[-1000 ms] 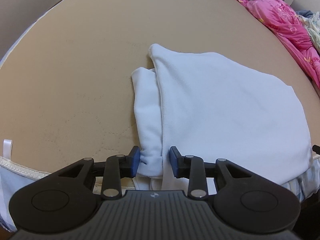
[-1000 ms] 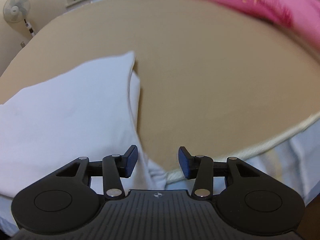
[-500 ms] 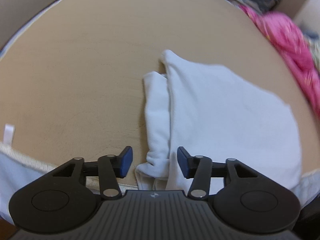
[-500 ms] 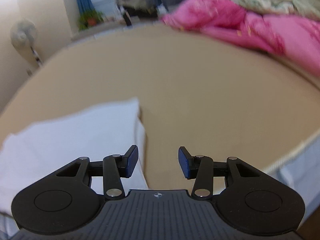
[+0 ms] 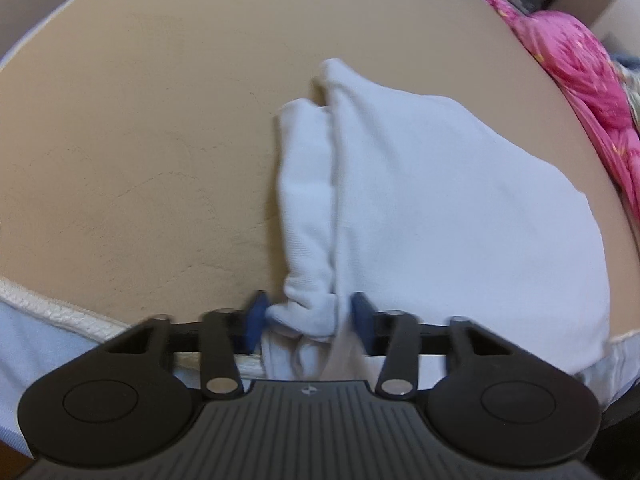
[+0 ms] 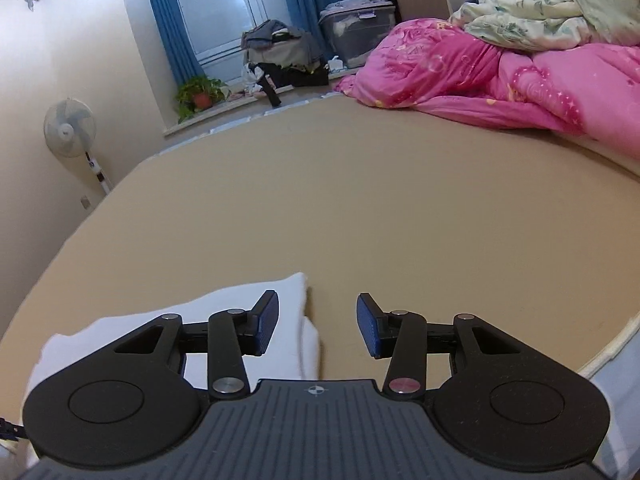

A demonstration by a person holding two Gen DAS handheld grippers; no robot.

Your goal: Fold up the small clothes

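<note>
A white folded garment (image 5: 440, 208) lies on the tan mattress (image 5: 140, 140) near its front edge, with a bunched sleeve fold (image 5: 306, 200) along its left side. My left gripper (image 5: 308, 318) is open, its blue pads on either side of the near end of that sleeve fold. In the right wrist view the same garment (image 6: 256, 300) shows at lower left. My right gripper (image 6: 318, 326) is open and empty, raised above the garment's right edge and the mattress (image 6: 400, 208).
A pink quilt (image 6: 500, 80) and a pale floral blanket (image 6: 560, 4) are piled at the far right of the bed. A standing fan (image 6: 70, 128), a potted plant (image 6: 200, 96) and storage boxes (image 6: 356, 28) stand beyond the far edge. The front edge (image 5: 52, 308) has white piping.
My left gripper opened wider, then came back around the sleeve fold's near end. My right gripper lifted and tilted up, so the room now shows.
</note>
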